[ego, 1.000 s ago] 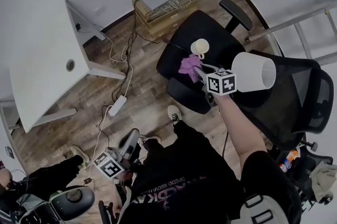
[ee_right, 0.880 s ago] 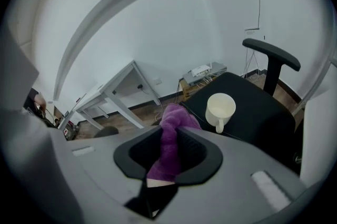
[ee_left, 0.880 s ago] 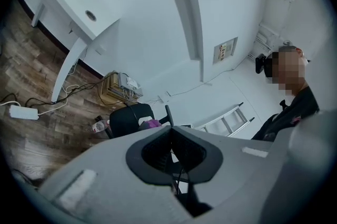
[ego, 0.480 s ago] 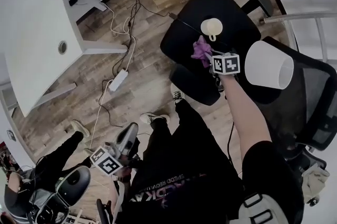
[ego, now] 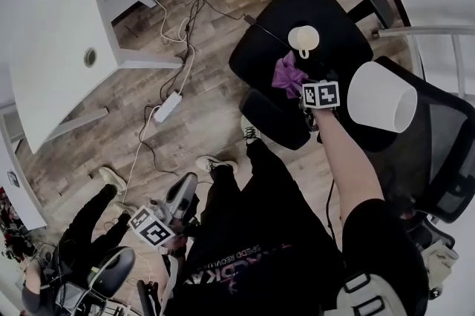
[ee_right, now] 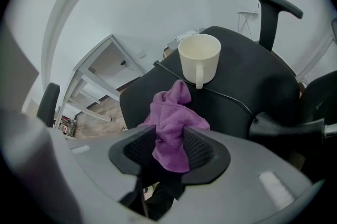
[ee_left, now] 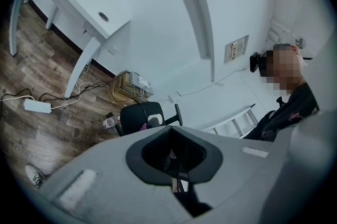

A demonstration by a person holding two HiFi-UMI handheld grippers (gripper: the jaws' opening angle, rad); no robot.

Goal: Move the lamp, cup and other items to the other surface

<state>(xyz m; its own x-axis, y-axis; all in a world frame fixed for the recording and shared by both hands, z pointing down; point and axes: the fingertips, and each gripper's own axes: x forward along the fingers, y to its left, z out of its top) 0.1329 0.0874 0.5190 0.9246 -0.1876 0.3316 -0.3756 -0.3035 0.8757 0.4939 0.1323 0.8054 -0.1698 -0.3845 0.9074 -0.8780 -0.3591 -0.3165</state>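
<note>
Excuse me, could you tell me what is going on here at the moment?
A person works with a gripper in each hand. The right gripper is down at the black office chair seat. Its jaws have just been opening with the purple cloth between them, so it looks like the cloth is being let go there. A white cup stands on the seat just beyond it, and the white lamp is beside that arm. The left gripper hangs low, jaws together, empty.

An office: white desk (ego: 52, 47), black swivel chair (ego: 326, 18), cables (ego: 171, 33) strewn across wood floor.
</note>
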